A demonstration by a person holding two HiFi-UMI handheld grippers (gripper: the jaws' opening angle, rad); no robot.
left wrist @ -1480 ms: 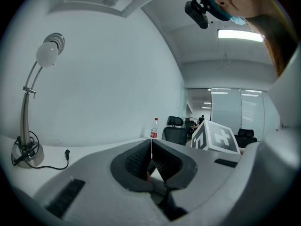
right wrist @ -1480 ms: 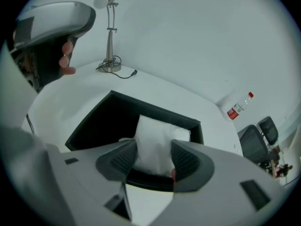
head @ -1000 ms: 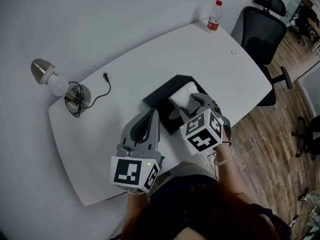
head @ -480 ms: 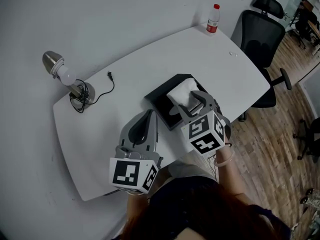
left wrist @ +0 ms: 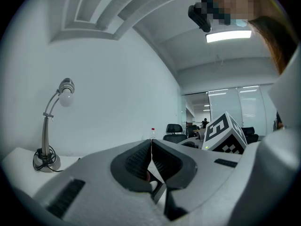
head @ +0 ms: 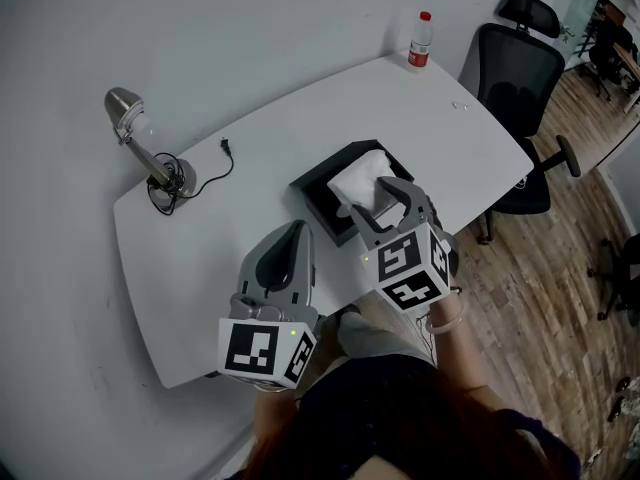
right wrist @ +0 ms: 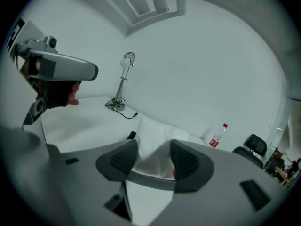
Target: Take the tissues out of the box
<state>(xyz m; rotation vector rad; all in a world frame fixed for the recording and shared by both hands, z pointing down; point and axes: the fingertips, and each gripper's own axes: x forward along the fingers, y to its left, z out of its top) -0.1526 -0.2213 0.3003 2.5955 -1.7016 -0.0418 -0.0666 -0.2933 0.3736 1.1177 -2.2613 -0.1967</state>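
Note:
A black tissue box (head: 316,184) lies open on the white table (head: 250,218). A thick wad of white tissues (head: 362,178) stands up out of it. My right gripper (head: 386,201) is shut on the near end of that wad. In the right gripper view the tissues (right wrist: 153,140) fill the gap between the two pads and a black corner of the box (right wrist: 130,135) shows beneath. My left gripper (head: 291,242) hovers left of the box, near the table's front edge. Its jaws are shut with nothing between them (left wrist: 151,155).
A desk lamp (head: 150,148) with a loose cord and plug (head: 226,148) stands at the table's far left. A red-capped bottle (head: 421,40) is at the far right corner. A black office chair (head: 520,68) stands beside the table on the wooden floor.
My right gripper has risen with the tissues, drawing them further up out of the box. The left gripper has drifted slightly back toward the table's front edge, still shut.

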